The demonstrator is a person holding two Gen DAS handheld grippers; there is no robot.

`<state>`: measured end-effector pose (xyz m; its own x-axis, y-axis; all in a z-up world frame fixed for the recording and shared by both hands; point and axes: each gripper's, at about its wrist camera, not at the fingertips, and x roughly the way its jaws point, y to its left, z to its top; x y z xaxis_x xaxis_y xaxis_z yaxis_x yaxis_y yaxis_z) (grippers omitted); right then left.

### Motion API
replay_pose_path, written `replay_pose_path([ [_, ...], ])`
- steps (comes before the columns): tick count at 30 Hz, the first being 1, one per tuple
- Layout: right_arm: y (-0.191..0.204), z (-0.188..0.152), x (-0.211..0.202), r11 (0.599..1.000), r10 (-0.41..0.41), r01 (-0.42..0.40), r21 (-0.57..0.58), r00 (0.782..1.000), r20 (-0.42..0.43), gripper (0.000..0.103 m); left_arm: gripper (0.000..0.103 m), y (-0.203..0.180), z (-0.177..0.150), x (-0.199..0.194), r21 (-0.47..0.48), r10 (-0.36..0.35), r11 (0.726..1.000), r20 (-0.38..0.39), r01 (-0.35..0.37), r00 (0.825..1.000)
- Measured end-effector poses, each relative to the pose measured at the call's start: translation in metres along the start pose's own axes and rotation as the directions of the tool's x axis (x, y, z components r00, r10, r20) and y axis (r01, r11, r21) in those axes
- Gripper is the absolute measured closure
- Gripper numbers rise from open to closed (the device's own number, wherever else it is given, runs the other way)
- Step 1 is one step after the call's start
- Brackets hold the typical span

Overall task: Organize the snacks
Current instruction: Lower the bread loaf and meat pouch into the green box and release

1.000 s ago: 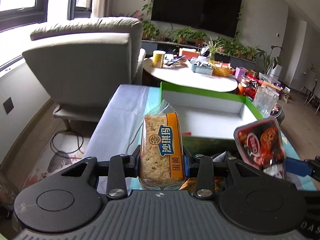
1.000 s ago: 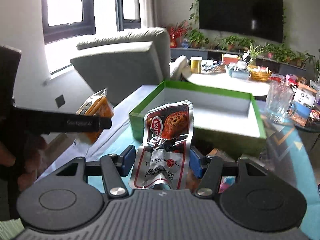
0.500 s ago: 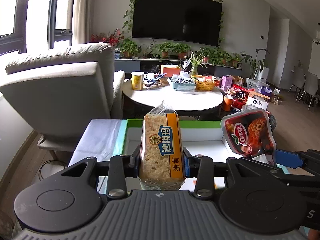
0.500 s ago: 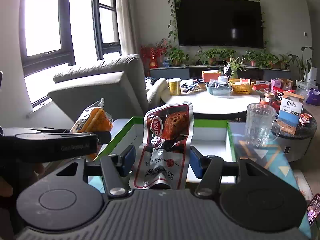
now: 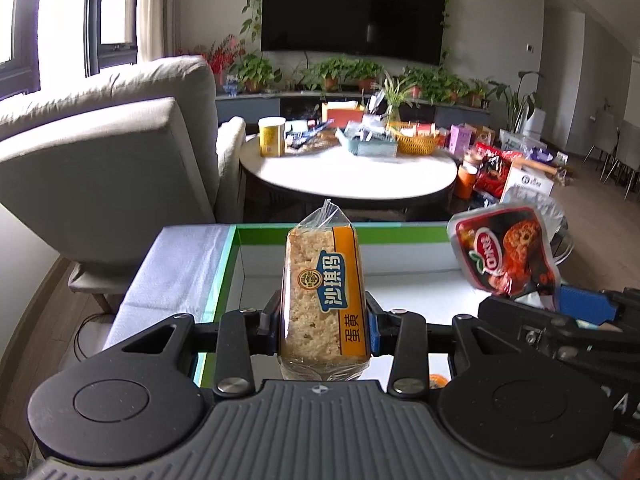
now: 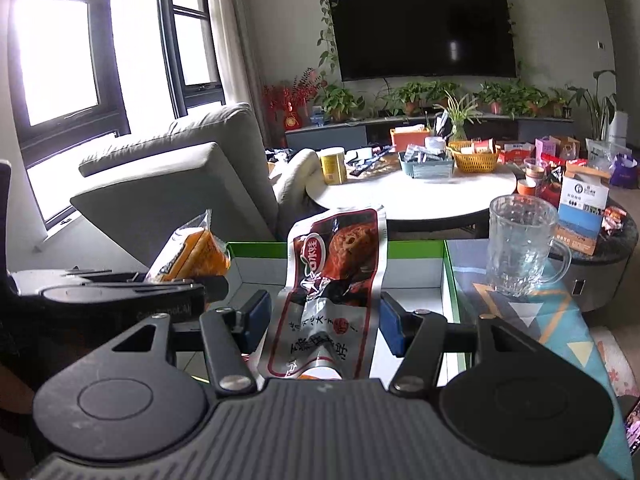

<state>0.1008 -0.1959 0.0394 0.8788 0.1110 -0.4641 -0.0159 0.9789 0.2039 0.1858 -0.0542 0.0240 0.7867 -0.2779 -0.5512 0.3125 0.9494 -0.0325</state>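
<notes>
The green-rimmed box (image 5: 400,230) has a bare white floor in the part that shows. The rice-crisp bar (image 5: 322,300), clear-wrapped with an orange stripe and blue label, stands upright over the box's near edge, clamped between the left gripper (image 5: 322,320) pads. The red foil pouch (image 6: 332,292), crinkled, rises between the right gripper (image 6: 322,322) fingers; their pads stand apart from its sides, so whether it is gripped is unclear. A glass mug (image 6: 520,248) stands right of the box, an armchair (image 5: 120,152) left
</notes>
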Motion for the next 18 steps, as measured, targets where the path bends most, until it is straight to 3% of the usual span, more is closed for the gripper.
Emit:
replay_pose_path([
  [18,-0.003,-0.011,0.025,1.000,0.005,-0.002,0.030,0.995,-0.101,0.052,0.068,0.004,-0.022,0.032,0.002,0.029,1.000,-0.127,-0.029,0.992],
])
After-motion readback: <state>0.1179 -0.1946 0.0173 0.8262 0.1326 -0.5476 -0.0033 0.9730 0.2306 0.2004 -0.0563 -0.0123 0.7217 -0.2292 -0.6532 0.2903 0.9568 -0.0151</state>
